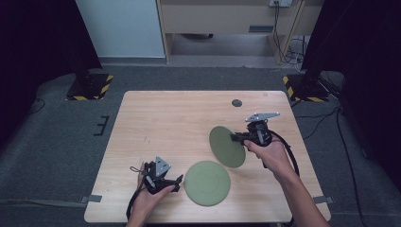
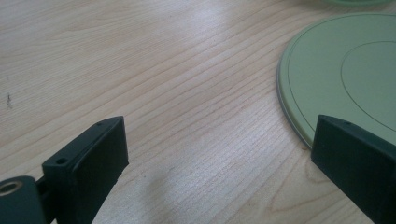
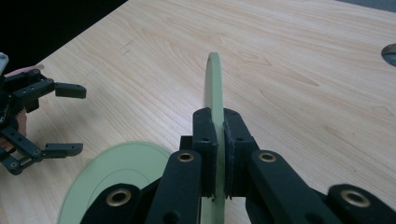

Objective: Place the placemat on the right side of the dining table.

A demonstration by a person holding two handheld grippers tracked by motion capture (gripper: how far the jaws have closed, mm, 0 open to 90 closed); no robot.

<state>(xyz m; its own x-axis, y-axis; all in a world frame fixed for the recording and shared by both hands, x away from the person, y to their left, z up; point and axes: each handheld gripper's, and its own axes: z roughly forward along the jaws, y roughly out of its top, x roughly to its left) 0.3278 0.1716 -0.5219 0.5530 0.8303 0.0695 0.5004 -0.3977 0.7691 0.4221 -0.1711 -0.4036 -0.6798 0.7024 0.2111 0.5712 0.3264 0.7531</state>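
Note:
Two green plates are in play. One green plate (image 1: 207, 182) (image 2: 345, 79) (image 3: 112, 172) lies flat near the table's front edge. My left gripper (image 1: 178, 183) (image 2: 219, 154) stands open just left of it, one jaw over the plate's rim. The other green plate (image 1: 227, 146) (image 3: 214, 88) is held tilted on edge above the table. My right gripper (image 1: 235, 137) (image 3: 219, 140) is shut on its right rim. In the right gripper view this plate is edge-on between the jaws, and the left gripper (image 3: 67, 119) is open at far left.
The wooden table (image 1: 170, 123) has a small round grey cap (image 1: 237, 102) (image 3: 390, 52) near its far edge. Grey carpet surrounds the table, with stand bases taped yellow and black at the far left (image 1: 90, 85) and far right (image 1: 302, 87).

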